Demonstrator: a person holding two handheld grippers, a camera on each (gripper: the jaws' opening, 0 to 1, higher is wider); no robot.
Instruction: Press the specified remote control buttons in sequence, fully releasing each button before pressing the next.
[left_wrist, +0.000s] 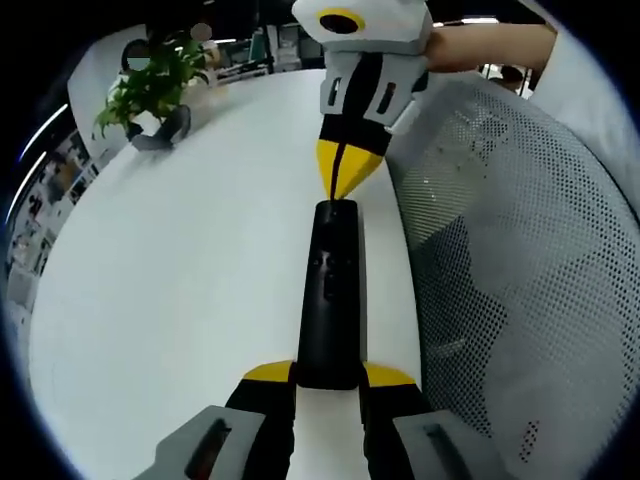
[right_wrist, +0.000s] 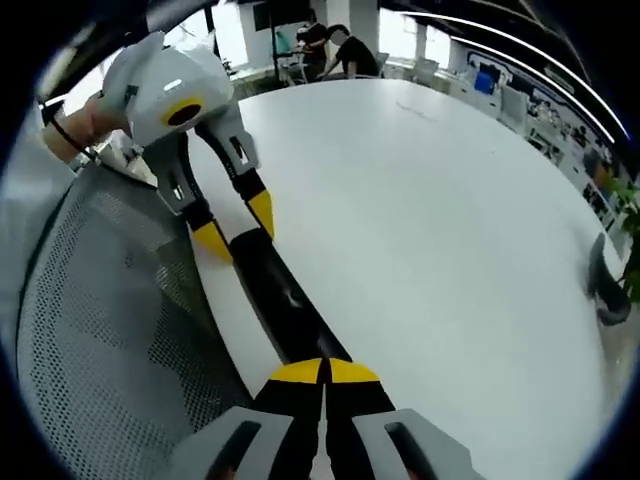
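A long black remote control (left_wrist: 330, 290) lies near the edge of the white table (left_wrist: 180, 260). In the left gripper view my left gripper (left_wrist: 328, 375) is shut on the remote's near end, one yellow-tipped jaw on each side. My right gripper (left_wrist: 340, 180) comes in from the top, its jaws shut to a single yellow point that touches the remote's far end. In the right gripper view the right gripper (right_wrist: 325, 372) is shut, its tip resting on the remote (right_wrist: 285, 295). The left gripper (right_wrist: 237, 228) clamps the other end.
A grey mesh chair back (left_wrist: 510, 250) stands right against the table edge beside the remote, seen also as the chair (right_wrist: 110, 330). A potted plant (left_wrist: 150, 95) sits at the table's far side. People sit at desks (right_wrist: 340, 45) beyond the table (right_wrist: 430, 220).
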